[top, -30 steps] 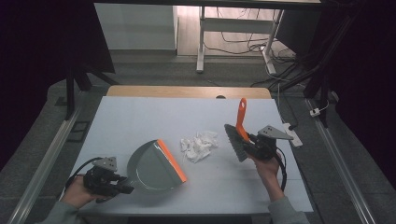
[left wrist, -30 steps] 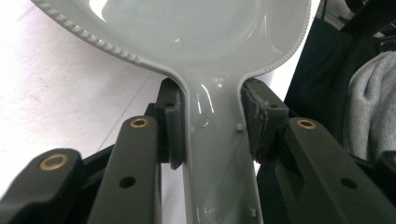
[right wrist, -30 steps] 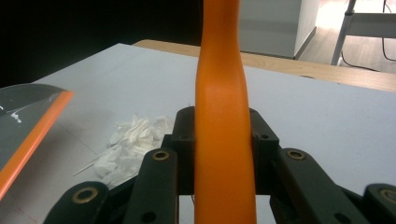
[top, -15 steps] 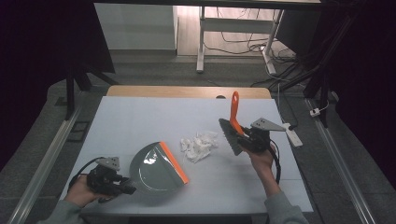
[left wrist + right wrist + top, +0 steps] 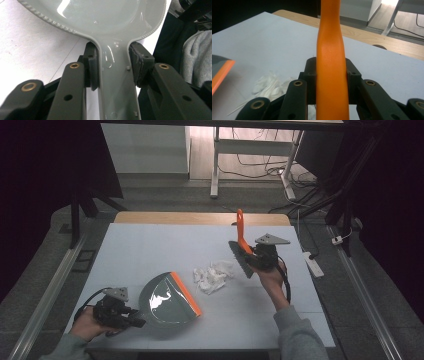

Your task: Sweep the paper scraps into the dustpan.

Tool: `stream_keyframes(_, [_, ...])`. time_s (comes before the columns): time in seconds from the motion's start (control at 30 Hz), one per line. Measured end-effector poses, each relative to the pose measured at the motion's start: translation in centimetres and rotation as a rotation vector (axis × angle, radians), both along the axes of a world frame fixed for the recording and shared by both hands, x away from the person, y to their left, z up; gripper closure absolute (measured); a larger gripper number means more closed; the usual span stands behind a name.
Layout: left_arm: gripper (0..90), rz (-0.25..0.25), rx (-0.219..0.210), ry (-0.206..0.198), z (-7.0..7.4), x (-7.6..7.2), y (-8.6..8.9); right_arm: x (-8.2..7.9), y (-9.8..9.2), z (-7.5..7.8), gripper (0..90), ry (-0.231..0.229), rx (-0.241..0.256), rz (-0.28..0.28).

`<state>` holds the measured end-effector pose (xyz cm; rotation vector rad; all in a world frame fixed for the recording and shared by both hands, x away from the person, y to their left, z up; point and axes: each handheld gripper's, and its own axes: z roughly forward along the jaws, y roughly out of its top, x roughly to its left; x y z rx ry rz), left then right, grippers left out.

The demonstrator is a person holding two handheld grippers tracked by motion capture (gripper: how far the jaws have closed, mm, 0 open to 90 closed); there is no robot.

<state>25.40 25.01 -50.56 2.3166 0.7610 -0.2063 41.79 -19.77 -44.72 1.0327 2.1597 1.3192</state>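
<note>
A grey dustpan (image 5: 165,299) with an orange front lip lies on the table at the front left. My left gripper (image 5: 131,318) is shut on its grey handle (image 5: 116,82), a pad on each side. A hand brush (image 5: 242,251) with an orange handle (image 5: 331,65) and dark bristles hangs above the table at the right, and my right gripper (image 5: 256,253) is shut on that handle. The bristles sit just right of a small heap of crumpled white paper (image 5: 214,275), which lies between the brush and the dustpan's lip.
The white table top (image 5: 150,250) has a wooden far edge (image 5: 200,218). A white power strip (image 5: 313,263) lies on the floor off the table's right side. A white table leg frame (image 5: 216,160) and cables stand behind.
My right gripper has carried the brush left and away from me, closer to the paper heap. The left gripper and dustpan have shifted slightly.
</note>
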Motion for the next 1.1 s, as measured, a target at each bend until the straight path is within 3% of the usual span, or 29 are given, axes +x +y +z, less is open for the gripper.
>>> stream_keyframes(0.2, [62.0,0.011,0.000,0.003,0.0,0.1,0.1,1.7,0.9,-0.4,70.3,0.026,-0.026,-0.015])
stream_keyframes(0.33, [62.0,0.008,0.007,0.007,-0.1,0.2,0.0,3.1,1.8,-1.1,70.3,0.068,-0.057,-0.019])
stream_keyframes(1.1, [62.0,0.021,0.028,0.063,-1.1,1.1,-0.5,5.6,2.3,-3.0,70.3,0.121,-0.122,-0.056])
